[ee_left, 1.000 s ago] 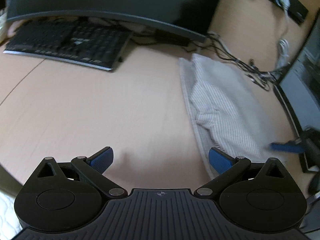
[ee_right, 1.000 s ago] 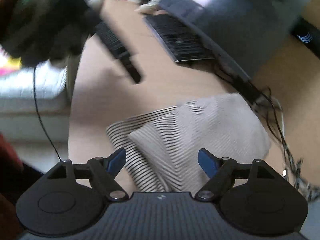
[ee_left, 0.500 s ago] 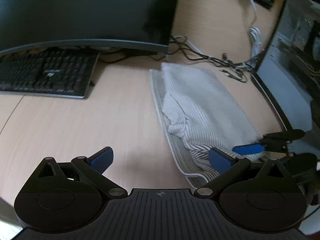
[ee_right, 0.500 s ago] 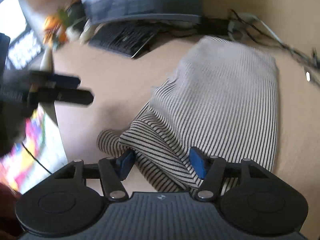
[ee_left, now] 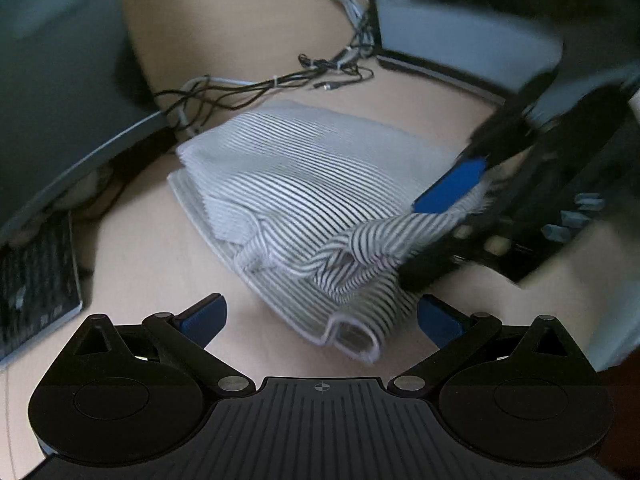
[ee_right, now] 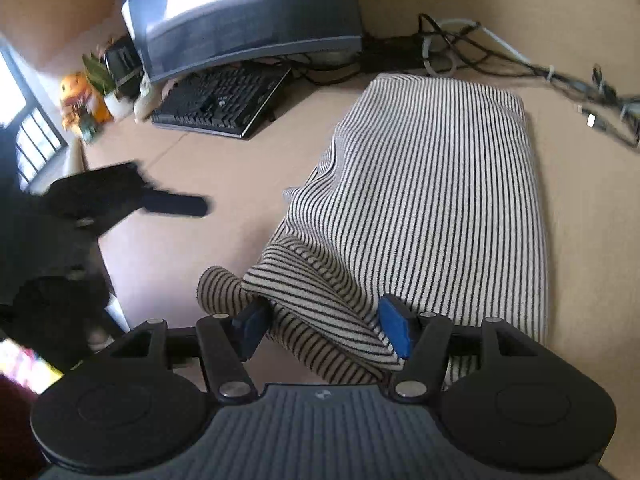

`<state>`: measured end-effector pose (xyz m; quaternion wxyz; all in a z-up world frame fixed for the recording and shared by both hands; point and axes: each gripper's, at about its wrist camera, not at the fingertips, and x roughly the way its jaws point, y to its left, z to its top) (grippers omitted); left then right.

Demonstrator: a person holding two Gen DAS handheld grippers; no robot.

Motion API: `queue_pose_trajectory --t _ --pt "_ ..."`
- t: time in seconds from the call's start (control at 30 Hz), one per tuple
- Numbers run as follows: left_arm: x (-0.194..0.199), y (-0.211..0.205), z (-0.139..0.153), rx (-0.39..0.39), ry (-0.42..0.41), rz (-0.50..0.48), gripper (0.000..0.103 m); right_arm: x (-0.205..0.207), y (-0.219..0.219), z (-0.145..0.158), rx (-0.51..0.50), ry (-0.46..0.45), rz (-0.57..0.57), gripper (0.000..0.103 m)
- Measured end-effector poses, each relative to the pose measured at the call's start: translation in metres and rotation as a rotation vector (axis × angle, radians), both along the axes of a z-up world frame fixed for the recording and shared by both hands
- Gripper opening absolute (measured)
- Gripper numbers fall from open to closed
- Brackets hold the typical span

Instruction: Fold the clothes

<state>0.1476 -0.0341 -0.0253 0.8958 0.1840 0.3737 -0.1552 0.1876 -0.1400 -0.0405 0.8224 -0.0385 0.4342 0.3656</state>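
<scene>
A striped black-and-white garment (ee_right: 432, 200) lies partly folded on the wooden desk (ee_right: 208, 168). It also shows in the left wrist view (ee_left: 304, 196). My right gripper (ee_right: 322, 332) has its blue pads around a loose striped fold at the garment's near end, with thick cloth between them. In the left wrist view the right gripper (ee_left: 448, 216) shows at the garment's right side, lifting that fold. My left gripper (ee_left: 322, 316) is open and empty, just in front of the garment's near hem (ee_left: 352, 340). In the right wrist view the left gripper (ee_right: 120, 200) is blurred at the left.
A curved monitor (ee_right: 244, 12) and a black keyboard (ee_right: 224, 100) stand at the back left. Tangled cables (ee_right: 520, 60) lie behind the garment. A dark computer case (ee_left: 460, 16) stands at the right in the left wrist view. An orange figurine (ee_right: 76, 96) sits far left.
My left gripper has swung right and closer, so the garment now lies straight ahead. My right gripper has moved onto the garment's near end and narrowed its jaws around a fold.
</scene>
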Motion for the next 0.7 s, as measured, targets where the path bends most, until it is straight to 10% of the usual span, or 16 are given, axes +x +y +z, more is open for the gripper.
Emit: queue_pose_trajectory --t 0.2,0.43,0.7 --pt "0.016 0.009 0.004 -0.111 0.025 0.032 0.103 -0.054 0.003 0.01 -0.243 -0.365 0.066 0.082" --pt "0.039 0.03 0.011 -0.305 0.141 0.124 0.103 -0.069 0.031 -0.036 -0.493 -0.67 0.237 0.083" --pt "0.024 0.082 0.037 -0.465 0.096 0.148 0.103 -0.055 0.046 -0.023 -0.622 -0.655 0.343 0.031"
